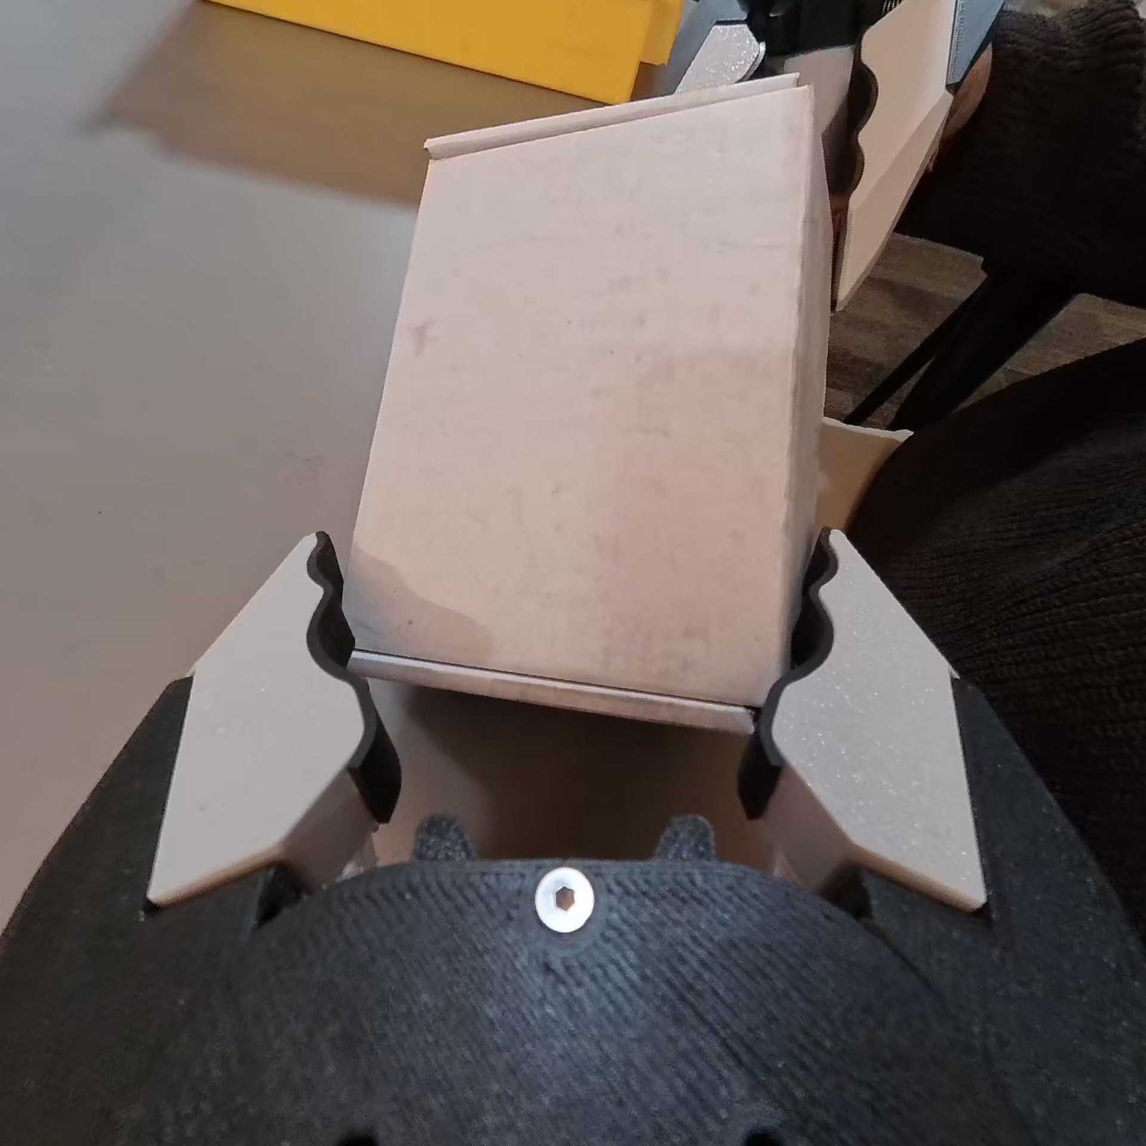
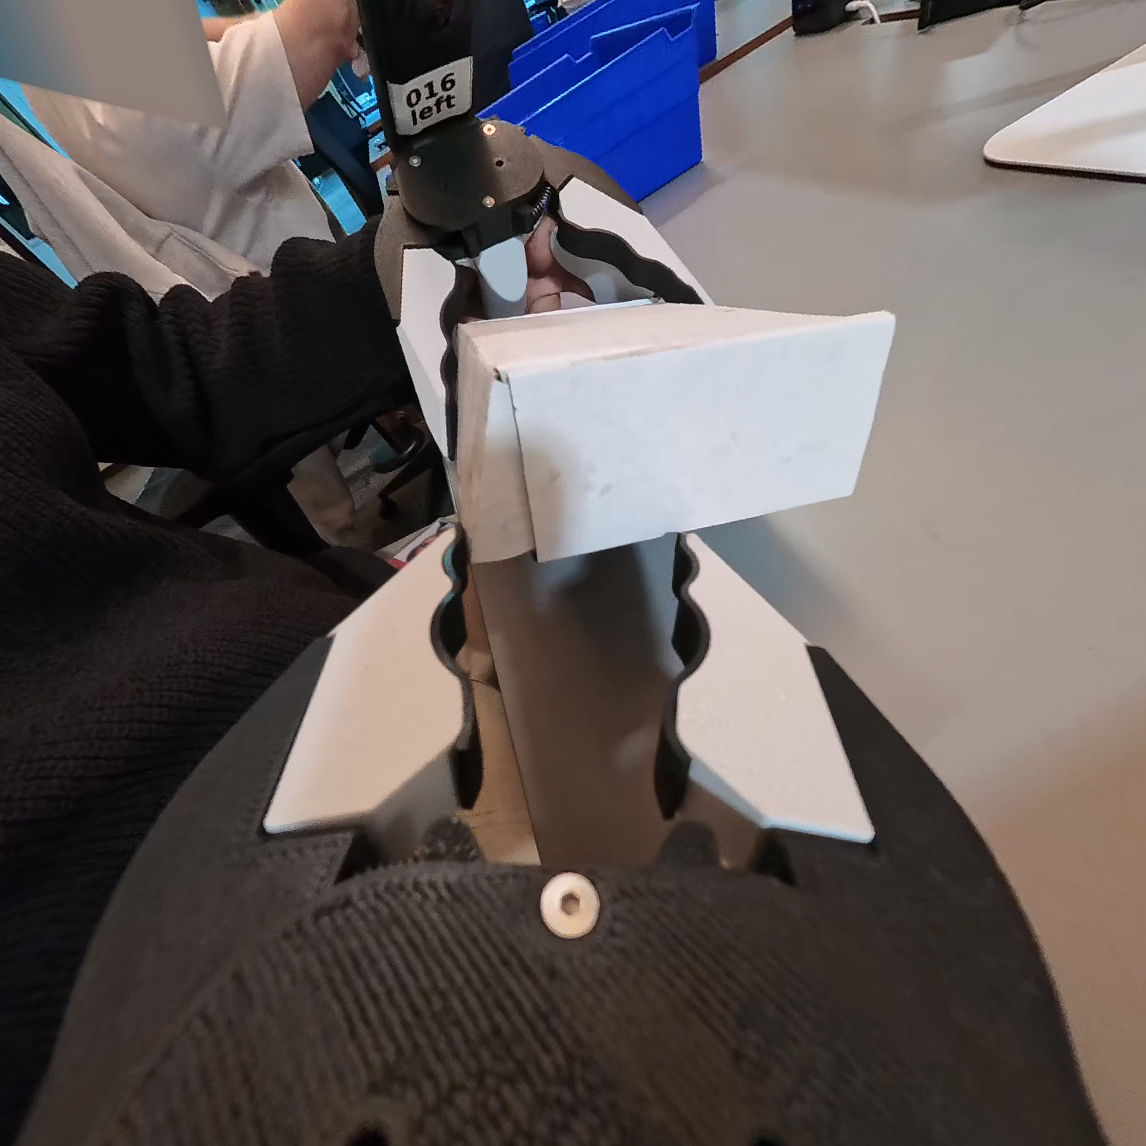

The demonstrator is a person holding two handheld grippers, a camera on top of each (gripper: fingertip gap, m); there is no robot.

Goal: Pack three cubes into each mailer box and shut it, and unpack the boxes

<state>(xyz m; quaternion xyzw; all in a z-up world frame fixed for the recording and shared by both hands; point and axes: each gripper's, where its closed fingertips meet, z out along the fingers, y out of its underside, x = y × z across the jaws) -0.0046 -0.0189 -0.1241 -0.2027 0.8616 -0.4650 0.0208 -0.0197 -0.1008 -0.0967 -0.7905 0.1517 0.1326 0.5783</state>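
Note:
A white mailer box hangs above the grey table. My left gripper is shut on it, one finger on each side of its near end. In the right wrist view the same box is close in front, with the left gripper behind it. My right gripper sits just under the box's near end with its jaws apart. A thin cardboard flap runs along the inner side of its left finger. The right gripper's finger also shows at the box's far right corner. No cubes are in view.
A yellow bin stands at the table's far edge. Blue bins stand behind the left gripper. A flat white base lies at the far right. A person's dark sleeve fills the left, over a chair.

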